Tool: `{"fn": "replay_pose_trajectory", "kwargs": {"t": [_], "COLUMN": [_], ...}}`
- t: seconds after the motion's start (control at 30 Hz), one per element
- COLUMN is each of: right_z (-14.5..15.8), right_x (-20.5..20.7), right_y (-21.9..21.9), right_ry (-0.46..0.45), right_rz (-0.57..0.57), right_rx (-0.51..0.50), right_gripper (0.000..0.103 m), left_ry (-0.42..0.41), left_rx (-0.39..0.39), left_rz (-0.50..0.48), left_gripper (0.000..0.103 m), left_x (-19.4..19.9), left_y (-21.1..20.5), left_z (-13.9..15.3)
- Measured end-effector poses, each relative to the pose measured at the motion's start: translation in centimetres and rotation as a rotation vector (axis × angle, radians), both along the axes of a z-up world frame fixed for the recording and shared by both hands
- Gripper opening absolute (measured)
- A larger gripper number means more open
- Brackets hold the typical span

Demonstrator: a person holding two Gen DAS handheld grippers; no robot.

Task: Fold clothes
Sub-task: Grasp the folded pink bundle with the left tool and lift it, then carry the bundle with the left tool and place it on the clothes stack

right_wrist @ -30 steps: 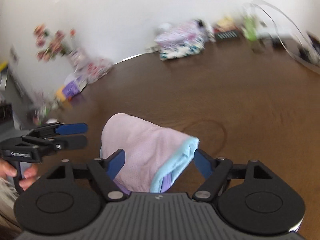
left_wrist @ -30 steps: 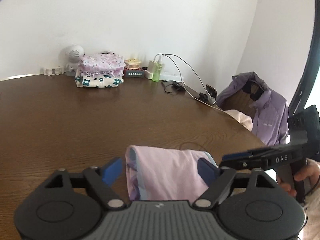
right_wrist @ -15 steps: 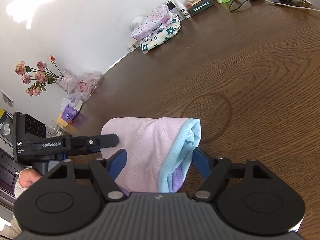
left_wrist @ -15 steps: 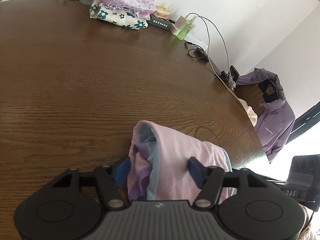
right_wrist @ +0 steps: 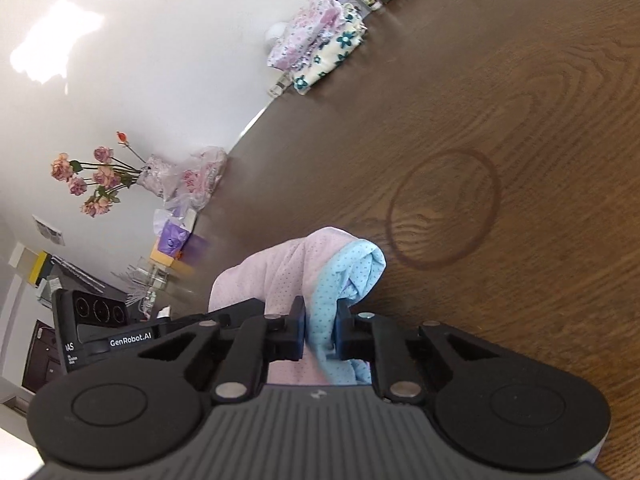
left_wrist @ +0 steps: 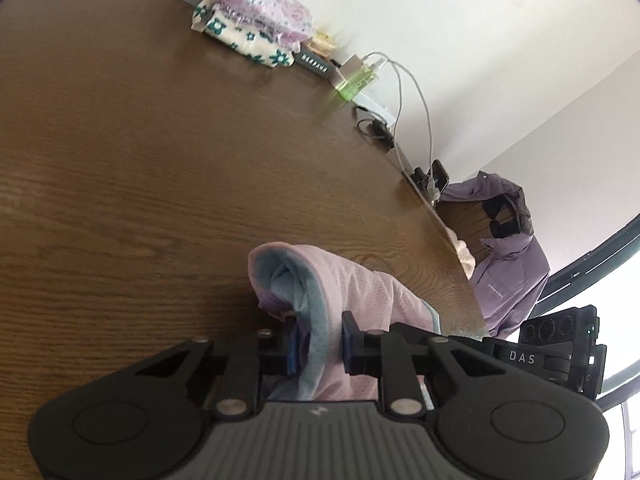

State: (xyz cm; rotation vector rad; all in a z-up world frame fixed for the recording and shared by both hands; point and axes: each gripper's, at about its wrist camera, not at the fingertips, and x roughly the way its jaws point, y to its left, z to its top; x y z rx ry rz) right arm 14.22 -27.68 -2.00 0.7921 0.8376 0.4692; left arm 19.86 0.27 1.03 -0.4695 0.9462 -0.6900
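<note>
A folded pink garment (left_wrist: 360,292) with pale blue trim lies at the near edge of the brown wooden table (left_wrist: 140,152). My left gripper (left_wrist: 320,346) is closing on its left end, and the blue-trimmed fabric is pinched between the pads. In the right wrist view the same pink garment (right_wrist: 280,268) shows its blue edge bunched up. My right gripper (right_wrist: 320,332) is closing on that right end, the pads pressing the blue fabric. Each gripper's body shows at the edge of the other's view.
A stack of folded floral clothes (left_wrist: 256,28) sits at the far edge by the wall, beside small boxes, a green charger (left_wrist: 356,80) and cables. A purple jacket (left_wrist: 508,264) hangs on a chair at the right. Flowers (right_wrist: 92,176) and bags stand at the left.
Both grippers dropped lower, rolled and closed from wide open onto the two ends of the pink garment. The fabric has bunched up between the pads.
</note>
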Motion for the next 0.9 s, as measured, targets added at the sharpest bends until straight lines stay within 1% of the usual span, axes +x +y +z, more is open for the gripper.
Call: {"fn": "replay_pose_trajectory", "kwargs": {"t": [0.1, 0.2, 0.27, 0.37, 0.47, 0.57, 0.63, 0.67, 0.73, 0.8, 0.9], "right_z": [2.9, 7.1, 10.2, 14.2, 17.2, 18.6, 18.5, 18.0, 16.5, 14.3, 10.3], "right_x": [1.1, 3.2, 5.2, 9.5, 15.6, 22.3, 26.9, 29.4, 34.4, 38.9, 43.6], "right_y": [0.3, 0.5, 0.5, 0.5, 0.7, 0.7, 0.6, 0.6, 0.5, 0.5, 0.5], "right_ry": [-0.072, -0.174, -0.243, -0.325, -0.371, -0.387, -0.383, -0.369, -0.334, -0.305, -0.25], "right_rz": [0.015, 0.025, 0.027, 0.022, 0.007, -0.013, -0.03, -0.039, -0.051, -0.058, -0.084], "right_rx": [-0.012, -0.031, -0.049, -0.077, -0.101, -0.123, -0.141, -0.146, -0.153, -0.175, -0.201], "right_gripper": [0.012, 0.012, 0.012, 0.012, 0.012, 0.012, 0.012, 0.012, 0.012, 0.012, 0.012], "left_ry": [-0.109, -0.217, -0.292, -0.385, -0.436, -0.423, -0.409, -0.391, -0.349, -0.308, -0.223], "left_rx": [-0.017, -0.023, -0.025, -0.03, -0.038, -0.047, -0.053, -0.057, -0.061, -0.053, -0.027], "left_rz": [0.007, 0.03, 0.054, 0.099, 0.148, 0.191, 0.219, 0.231, 0.245, 0.251, 0.262], "left_gripper": [0.019, 0.019, 0.019, 0.019, 0.019, 0.019, 0.02, 0.02, 0.02, 0.02, 0.02], "left_x": [0.2, 1.4, 2.8, 6.1, 11.4, 18.2, 22.9, 25.4, 30.4, 34.5, 39.4], "left_y": [0.3, 0.4, 0.2, -0.1, -0.9, -1.4, -1.7, -1.9, -2.2, -2.4, -2.2], "left_z": [3.1, 6.8, 9.4, 12.8, 15.2, 15.2, 15.0, 14.4, 12.3, 9.8, 5.8]}}
